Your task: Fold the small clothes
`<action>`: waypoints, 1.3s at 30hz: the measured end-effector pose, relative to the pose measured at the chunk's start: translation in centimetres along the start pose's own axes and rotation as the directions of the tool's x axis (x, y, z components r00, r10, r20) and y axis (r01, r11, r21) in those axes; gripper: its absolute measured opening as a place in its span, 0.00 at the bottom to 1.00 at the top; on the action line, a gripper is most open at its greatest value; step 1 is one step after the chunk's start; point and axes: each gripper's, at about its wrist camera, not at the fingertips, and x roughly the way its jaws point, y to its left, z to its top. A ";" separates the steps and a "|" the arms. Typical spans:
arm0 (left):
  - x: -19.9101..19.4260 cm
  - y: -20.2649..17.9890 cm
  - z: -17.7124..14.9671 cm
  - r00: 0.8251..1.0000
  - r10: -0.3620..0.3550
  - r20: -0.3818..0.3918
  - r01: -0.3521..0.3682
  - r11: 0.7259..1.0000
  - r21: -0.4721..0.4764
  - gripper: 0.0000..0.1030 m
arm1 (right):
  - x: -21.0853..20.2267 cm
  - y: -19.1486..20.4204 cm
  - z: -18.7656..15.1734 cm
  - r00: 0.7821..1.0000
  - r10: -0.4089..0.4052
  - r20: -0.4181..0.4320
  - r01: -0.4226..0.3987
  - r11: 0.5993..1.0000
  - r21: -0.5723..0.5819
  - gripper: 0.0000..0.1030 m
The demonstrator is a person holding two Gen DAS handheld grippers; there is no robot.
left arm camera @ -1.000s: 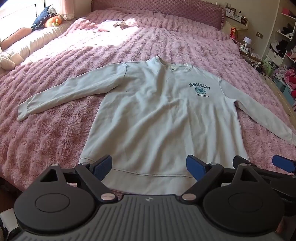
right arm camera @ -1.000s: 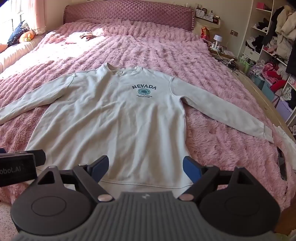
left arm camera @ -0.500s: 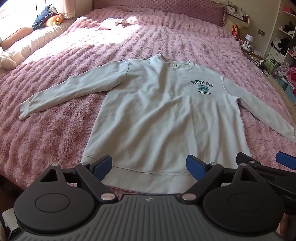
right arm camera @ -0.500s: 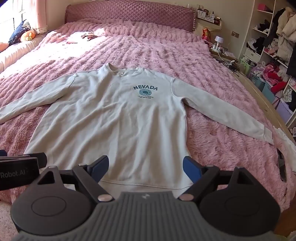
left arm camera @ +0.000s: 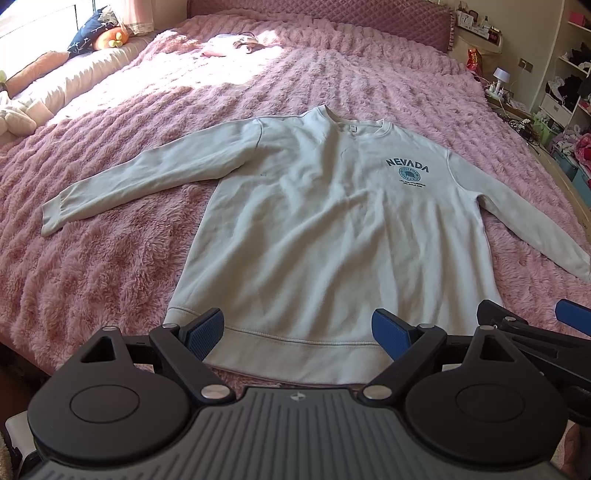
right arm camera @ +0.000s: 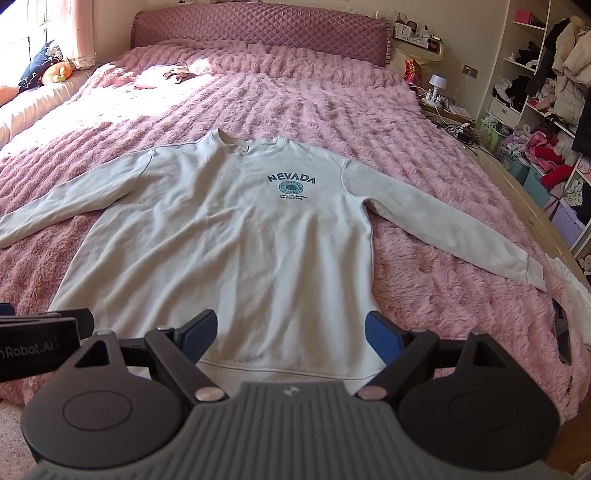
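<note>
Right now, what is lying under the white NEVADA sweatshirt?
The sweatshirt lies flat, front up, directly on the fluffy pink blanket, which shows all around it. Whether anything else sits beneath the fabric cannot be seen; no bulge suggests so.

Home bedroom: pink fuzzy bed [right arm camera: 424, 155], quilted headboard [right arm camera: 258, 33], clothes shelves [right arm camera: 535, 74].

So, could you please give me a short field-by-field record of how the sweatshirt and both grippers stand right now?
garment: pale sweatshirt, front up, NEVADA print showing
layout: flat, both sleeves spread, nothing folded yet
surface: pink fluffy bedspread
left hand-held gripper: open, at the hem, empty
right hand-held gripper: open, at the hem, empty
contact: neither visibly grips the cloth
</note>
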 end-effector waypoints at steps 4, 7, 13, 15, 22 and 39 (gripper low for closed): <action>0.0 0.1 0.0 1.000 0.002 0.001 -0.002 1.000 -0.001 1.00 | 0.0 0.0 0.0 1.000 0.000 0.001 0.000 1.000 0.000 0.81; 0.0 0.1 0.0 1.000 0.001 0.000 -0.001 1.000 -0.002 1.00 | -0.2 0.0 0.0 1.000 0.000 0.004 0.000 1.000 -0.001 0.81; 0.1 0.1 0.0 1.000 0.000 -0.001 0.000 1.000 -0.001 1.00 | -0.2 -0.1 0.0 1.000 0.001 0.005 -0.001 1.000 -0.002 0.81; 0.1 0.1 0.0 1.000 0.001 -0.002 -0.001 1.000 -0.001 1.00 | -0.2 -0.1 0.0 1.000 0.000 0.005 0.000 1.000 -0.001 0.81; 0.3 0.1 0.0 1.000 0.004 -0.007 -0.004 1.000 0.003 1.00 | -0.2 -0.2 0.0 1.000 -0.001 0.003 0.001 1.000 0.002 0.81; 0.5 0.0 -0.3 1.000 0.014 -0.020 -0.014 1.000 0.008 1.00 | 0.1 -0.4 -0.2 1.000 -0.004 -0.004 0.004 1.000 0.007 0.81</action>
